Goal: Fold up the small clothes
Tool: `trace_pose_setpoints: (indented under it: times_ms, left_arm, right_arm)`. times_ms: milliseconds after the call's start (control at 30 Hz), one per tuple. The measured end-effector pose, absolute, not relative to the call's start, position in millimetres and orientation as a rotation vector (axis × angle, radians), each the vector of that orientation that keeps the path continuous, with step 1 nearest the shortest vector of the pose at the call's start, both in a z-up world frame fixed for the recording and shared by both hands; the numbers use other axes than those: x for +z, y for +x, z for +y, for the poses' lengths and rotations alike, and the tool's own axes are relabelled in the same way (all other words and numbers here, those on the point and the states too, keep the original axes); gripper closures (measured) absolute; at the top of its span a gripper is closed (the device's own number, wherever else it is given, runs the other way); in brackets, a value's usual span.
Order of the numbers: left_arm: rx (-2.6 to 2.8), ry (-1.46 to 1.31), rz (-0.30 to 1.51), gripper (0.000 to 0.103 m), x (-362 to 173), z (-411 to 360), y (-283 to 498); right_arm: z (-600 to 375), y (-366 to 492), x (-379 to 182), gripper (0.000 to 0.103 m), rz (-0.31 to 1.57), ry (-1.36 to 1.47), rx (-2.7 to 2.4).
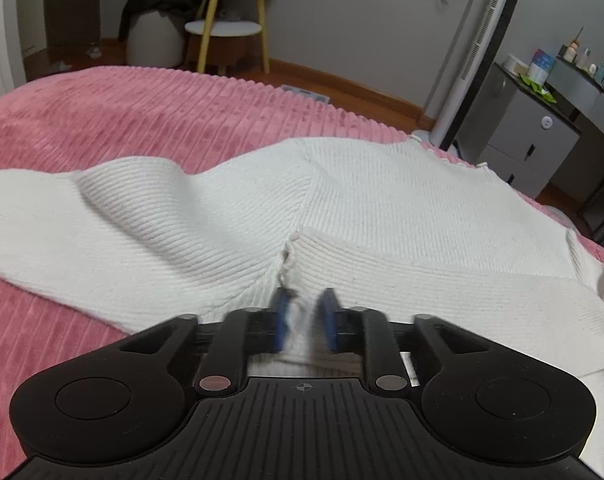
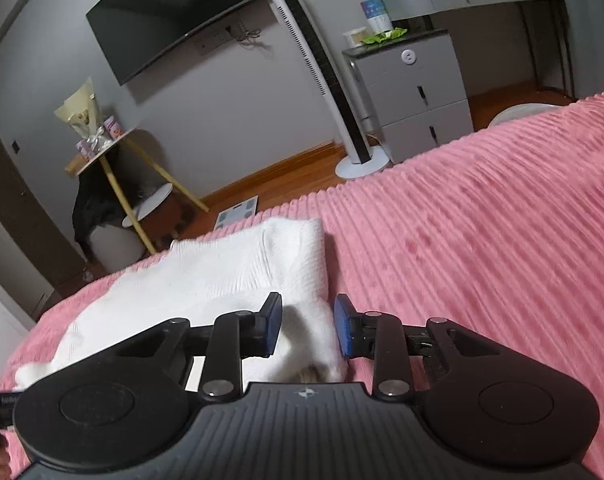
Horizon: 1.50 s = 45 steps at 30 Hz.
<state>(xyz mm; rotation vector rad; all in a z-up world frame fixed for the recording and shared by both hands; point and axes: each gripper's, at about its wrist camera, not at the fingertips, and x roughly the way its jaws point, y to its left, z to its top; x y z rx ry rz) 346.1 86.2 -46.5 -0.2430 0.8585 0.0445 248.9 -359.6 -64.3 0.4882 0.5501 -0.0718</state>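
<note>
A white ribbed knit sweater [image 1: 342, 200] lies spread on the pink ribbed bed cover [image 1: 141, 112], one sleeve stretching off to the left. My left gripper [image 1: 306, 320] sits at the sweater's near edge, below the seam where sleeve and body meet. Its blue pads are blurred and pinch a narrow bunch of the knit. In the right wrist view the sweater [image 2: 221, 272] shows as a folded white mass at the left of the bed cover [image 2: 482, 240]. My right gripper [image 2: 306, 326] holds its thick near corner, which fills the gap between the pads.
The bed's far edge drops to a wooden floor. Beyond it stand a white tower fan [image 2: 322, 80], a grey drawer cabinet [image 2: 418, 92], a yellow-legged side table [image 2: 113, 148] and a floor scale [image 2: 237, 210]. Pink cover stretches to the right of the sweater.
</note>
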Motion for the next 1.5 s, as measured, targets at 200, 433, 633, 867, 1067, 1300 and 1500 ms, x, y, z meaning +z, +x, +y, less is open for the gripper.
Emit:
trace_pose_setpoints:
  times_ms: [200, 433, 633, 867, 1067, 1300, 1500]
  left_arm:
    - [0.020, -0.204, 0.837, 0.094, -46, 85, 345]
    - [0.027, -0.181, 0.793, 0.095, -45, 86, 342]
    - [0.044, -0.155, 0.776, 0.095, -43, 87, 340]
    - [0.057, -0.146, 0.800, 0.087, -44, 91, 336]
    - [0.037, -0.292, 0.842, 0.058, -49, 104, 332]
    - [0.103, -0.496, 0.742, 0.028, -39, 163, 300]
    - [0.377, -0.620, 0.701, 0.031, -48, 267, 278]
  right_arm:
    - [-355, 306, -58, 0.076, 0.663, 0.357, -0.089]
    - [-337, 325, -44, 0.095, 0.648, 0.203, -0.081]
    - [-353, 325, -55, 0.095, 0.530, 0.428, -0.084]
    - [-344, 296, -58, 0.083, 0.591, 0.329, -0.195]
    - [-304, 252, -78, 0.083, 0.582, 0.266, -0.021]
    - [-274, 238, -68, 0.066, 0.596, 0.143, -0.115]
    - [-255, 223, -63, 0.064, 0.647, 0.205, -0.058]
